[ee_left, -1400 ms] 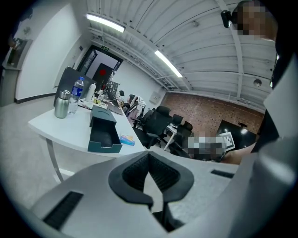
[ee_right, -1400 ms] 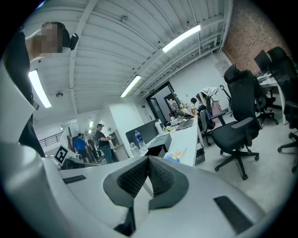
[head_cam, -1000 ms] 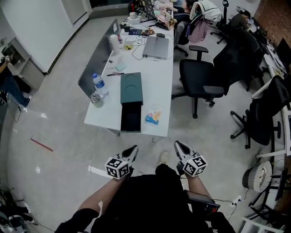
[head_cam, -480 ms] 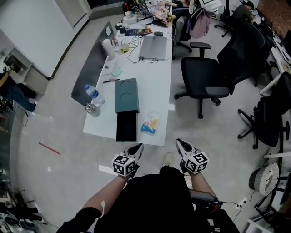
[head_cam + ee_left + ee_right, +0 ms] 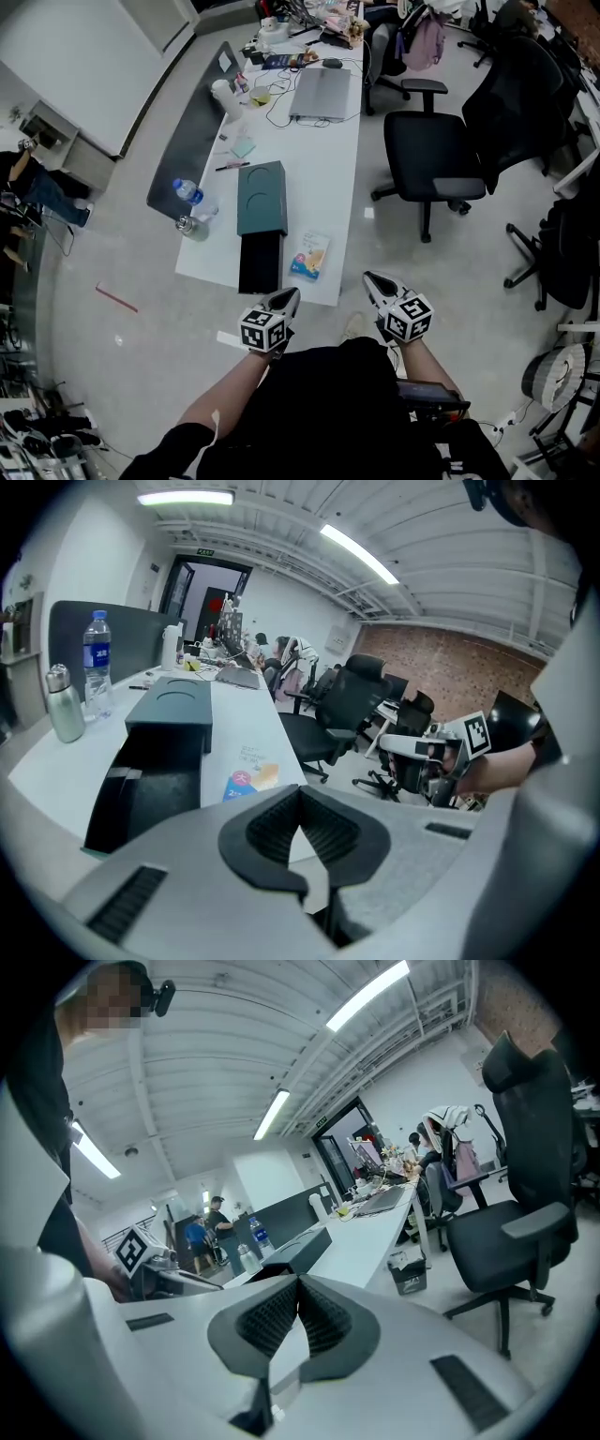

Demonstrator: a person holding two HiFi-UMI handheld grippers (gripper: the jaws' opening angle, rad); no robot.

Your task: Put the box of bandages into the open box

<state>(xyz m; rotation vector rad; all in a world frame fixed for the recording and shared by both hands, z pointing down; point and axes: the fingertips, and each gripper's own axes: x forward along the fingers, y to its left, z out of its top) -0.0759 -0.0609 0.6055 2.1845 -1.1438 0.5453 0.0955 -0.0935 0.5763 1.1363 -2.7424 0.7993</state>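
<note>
Closing in on the table, the left gripper and right gripper come pressed together and empty, so the box of bandages lies untouched by the near edge, just beside the open box, next to be grasped.

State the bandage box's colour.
The bandage box is white with blue and orange print, clearest in the head view.
</note>
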